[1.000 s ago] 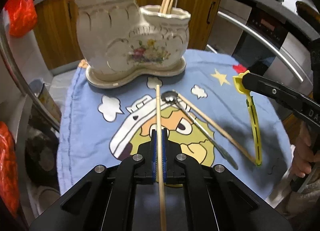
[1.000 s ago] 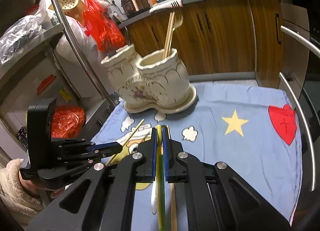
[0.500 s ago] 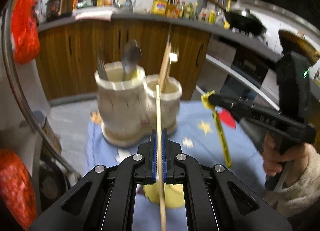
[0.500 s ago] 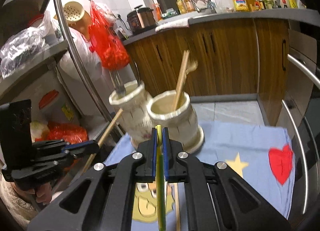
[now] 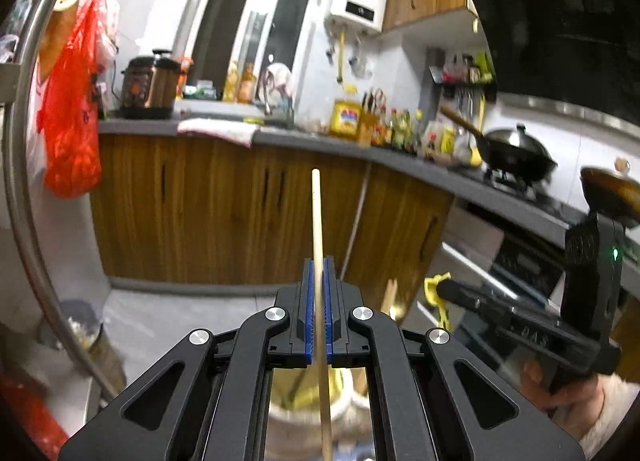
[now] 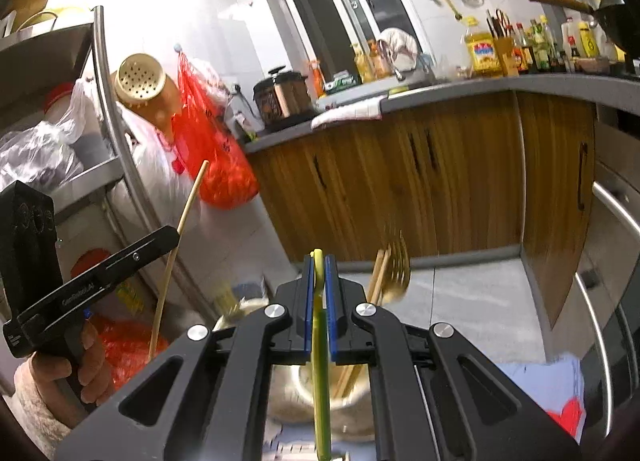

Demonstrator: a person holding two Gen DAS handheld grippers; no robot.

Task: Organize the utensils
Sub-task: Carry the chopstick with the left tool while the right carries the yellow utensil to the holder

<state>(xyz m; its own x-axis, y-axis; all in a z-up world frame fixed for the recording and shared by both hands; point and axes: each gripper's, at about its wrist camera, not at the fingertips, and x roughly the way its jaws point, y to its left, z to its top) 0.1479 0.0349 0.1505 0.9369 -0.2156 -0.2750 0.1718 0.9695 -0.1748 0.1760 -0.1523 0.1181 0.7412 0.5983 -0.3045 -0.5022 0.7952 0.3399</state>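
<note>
Two claws, one wooden chopstick (image 5: 317, 221), one yellow utensil (image 6: 320, 373), one ceramic holder (image 6: 304, 401).

I see little of the table from here. Right cam: a blue cloth (image 6: 532, 381) covers it at lower right, w/ a red heart (image 6: 566, 419) printed on it. The cream holder (image 6: 356, 417) stands on the cloth, mostly hidden behind the rig, blurred. Left cam: only the holder's rim (image 5: 348, 393) shows below, cloth barely visible.
</note>
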